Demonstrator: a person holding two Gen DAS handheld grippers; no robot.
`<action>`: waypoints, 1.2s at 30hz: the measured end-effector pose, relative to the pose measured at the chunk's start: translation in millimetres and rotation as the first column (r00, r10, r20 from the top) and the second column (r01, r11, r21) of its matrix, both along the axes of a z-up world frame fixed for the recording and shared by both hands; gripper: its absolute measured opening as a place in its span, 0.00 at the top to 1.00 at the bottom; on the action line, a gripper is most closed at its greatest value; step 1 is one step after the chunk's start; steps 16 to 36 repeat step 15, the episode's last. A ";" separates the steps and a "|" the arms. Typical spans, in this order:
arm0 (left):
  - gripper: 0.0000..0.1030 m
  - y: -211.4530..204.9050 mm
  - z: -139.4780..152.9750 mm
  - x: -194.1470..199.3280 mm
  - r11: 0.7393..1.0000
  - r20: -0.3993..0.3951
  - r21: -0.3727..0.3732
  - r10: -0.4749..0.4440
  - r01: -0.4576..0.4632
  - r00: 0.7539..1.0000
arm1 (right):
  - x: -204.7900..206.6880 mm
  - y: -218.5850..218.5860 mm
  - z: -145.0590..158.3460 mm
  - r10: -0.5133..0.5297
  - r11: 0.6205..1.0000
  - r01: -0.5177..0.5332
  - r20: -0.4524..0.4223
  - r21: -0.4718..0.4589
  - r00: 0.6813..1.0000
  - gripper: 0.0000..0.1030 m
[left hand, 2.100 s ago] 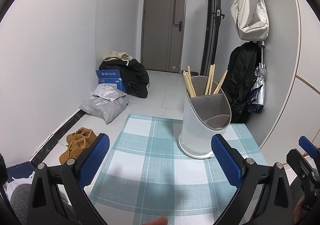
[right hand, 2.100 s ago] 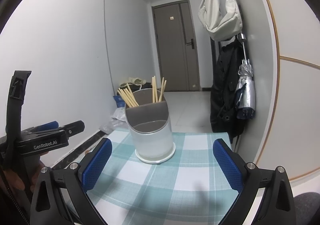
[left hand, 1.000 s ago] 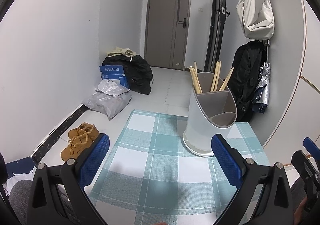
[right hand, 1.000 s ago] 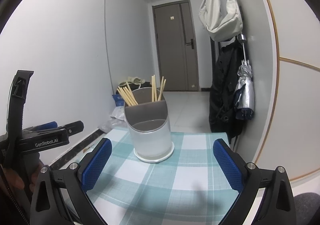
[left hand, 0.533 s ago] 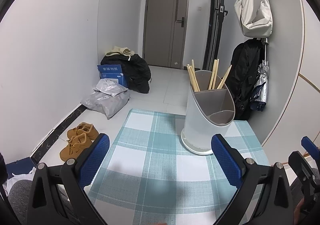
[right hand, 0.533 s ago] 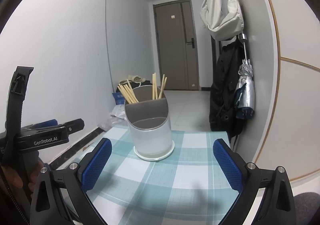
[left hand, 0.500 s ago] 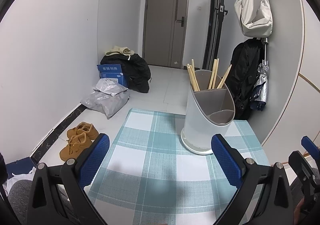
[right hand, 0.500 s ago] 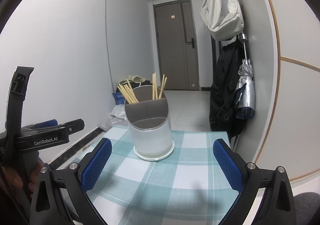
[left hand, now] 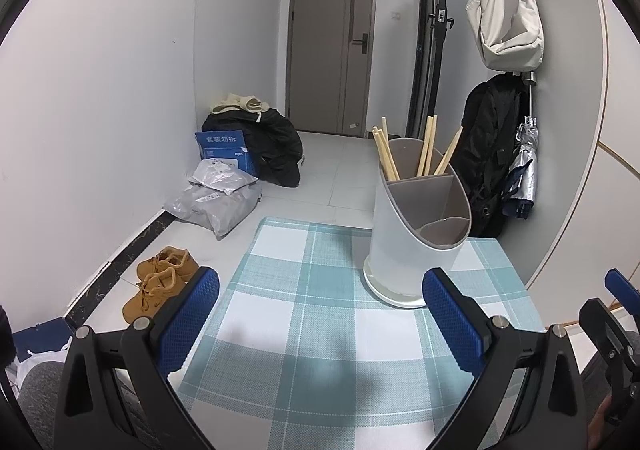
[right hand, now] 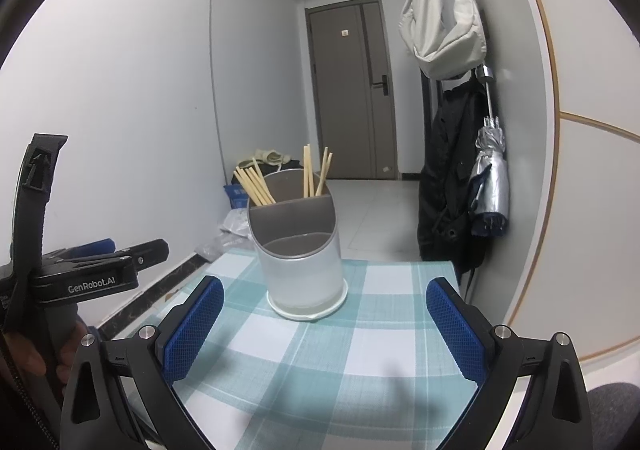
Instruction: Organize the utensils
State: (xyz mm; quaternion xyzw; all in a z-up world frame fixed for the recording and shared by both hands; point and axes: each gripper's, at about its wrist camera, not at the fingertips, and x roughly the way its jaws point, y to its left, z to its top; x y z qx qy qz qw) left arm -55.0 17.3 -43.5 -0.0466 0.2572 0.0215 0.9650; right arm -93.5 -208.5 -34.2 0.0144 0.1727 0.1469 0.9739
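Observation:
A white utensil holder [left hand: 412, 238] [right hand: 304, 254] with a grey divided insert stands on a teal-and-white checked mat [left hand: 320, 330] [right hand: 320, 362]. Several wooden chopsticks [left hand: 424, 151] [right hand: 280, 177] lean in its rear compartment; the front compartments look empty. My left gripper [left hand: 320, 326] hovers open over the mat, nearer than the holder, nothing between its blue pads. My right gripper [right hand: 324, 330] is also open and empty, directly in front of the holder. In the right wrist view the left gripper's body [right hand: 80, 274] shows at far left, held by a hand.
A wall [right hand: 580, 209] runs close along the mat's right side with a white bag [left hand: 508, 21], black coat [left hand: 488, 153] and folded umbrella [left hand: 520, 169] hanging. On the floor to the left lie brown shoes [left hand: 160, 282], grey parcels [left hand: 216, 197] and a blue box [left hand: 224, 149].
Both views have shifted only slightly; the holder sits a little differently in frame. Both grippers stay open and empty, and the chopsticks have not moved.

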 end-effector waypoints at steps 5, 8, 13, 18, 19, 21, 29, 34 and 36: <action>0.04 1.0 -0.9 0.3 1.000 -0.009 -0.009 -0.006 0.006 1.000 | 0.2 0.3 0.1 0.001 1.000 -0.001 0.001 -0.001 1.000 0.01; 0.04 0.8 -0.8 -0.9 1.000 -0.005 -0.008 -0.013 0.012 1.000 | 0.6 0.0 -0.2 0.002 1.000 -0.002 -0.003 0.001 1.000 0.01; 0.04 0.1 -0.5 -1.6 1.000 -0.004 -0.007 -0.021 0.021 1.000 | 0.8 -0.7 -0.1 0.001 1.000 -0.001 -0.004 0.000 1.000 0.00; 0.04 0.4 -0.6 -1.5 1.000 -0.004 -0.006 -0.010 0.010 1.000 | 0.5 -1.0 -0.4 0.001 1.000 -0.001 -0.004 0.001 1.000 0.00; 0.04 0.4 -0.6 -1.5 1.000 -0.004 -0.006 -0.010 0.010 1.000 | 0.5 -1.0 -0.4 0.001 1.000 -0.001 -0.004 0.001 1.000 0.00; 0.04 0.4 -0.6 -1.5 1.000 -0.004 -0.006 -0.010 0.010 1.000 | 0.5 -1.0 -0.4 0.001 1.000 -0.001 -0.004 0.001 1.000 0.00; 0.04 0.4 -0.6 -1.5 1.000 -0.004 -0.006 -0.010 0.010 1.000 | 0.5 -1.0 -0.4 0.001 1.000 -0.001 -0.004 0.001 1.000 0.00; 0.04 0.4 -0.6 -1.5 1.000 -0.004 -0.006 -0.010 0.010 1.000 | 0.5 -1.0 -0.4 0.001 1.000 -0.001 -0.004 0.001 1.000 0.00; 0.04 0.4 -0.6 -1.5 1.000 -0.004 -0.006 -0.010 0.010 1.000 | 0.5 -1.0 -0.4 0.001 1.000 -0.001 -0.004 0.001 1.000 0.00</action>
